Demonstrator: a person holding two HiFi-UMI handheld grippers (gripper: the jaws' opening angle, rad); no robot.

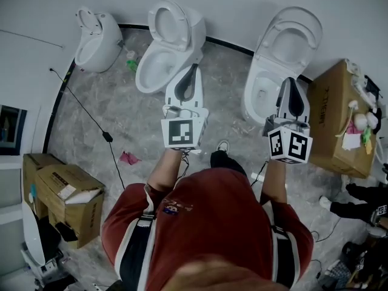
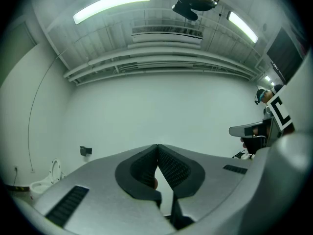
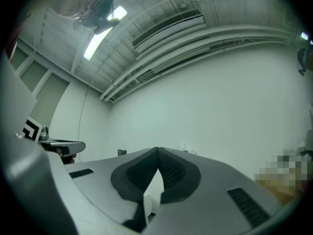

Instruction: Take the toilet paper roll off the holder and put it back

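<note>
In the head view, the left gripper (image 1: pixel 191 71) and right gripper (image 1: pixel 291 82) reach out over a grey marbled floor (image 1: pixel 121 114), towards the middle toilet (image 1: pixel 163 47) and the right toilet (image 1: pixel 285 53).

In the left gripper view, its ribbed pads (image 2: pixel 172 168) meet at the tips, nothing between, facing a bare white wall (image 2: pixel 161 106).

The right gripper view shows the same: tips closed together, empty.

No view shows the toilet paper roll well enough to place or describe it.

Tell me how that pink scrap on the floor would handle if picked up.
The pink scrap looks crumpled and thin, so it is probably floppy and very light. It lies low on the grey floor, so it likely won't roll or tip; a push might just slide it.
</note>
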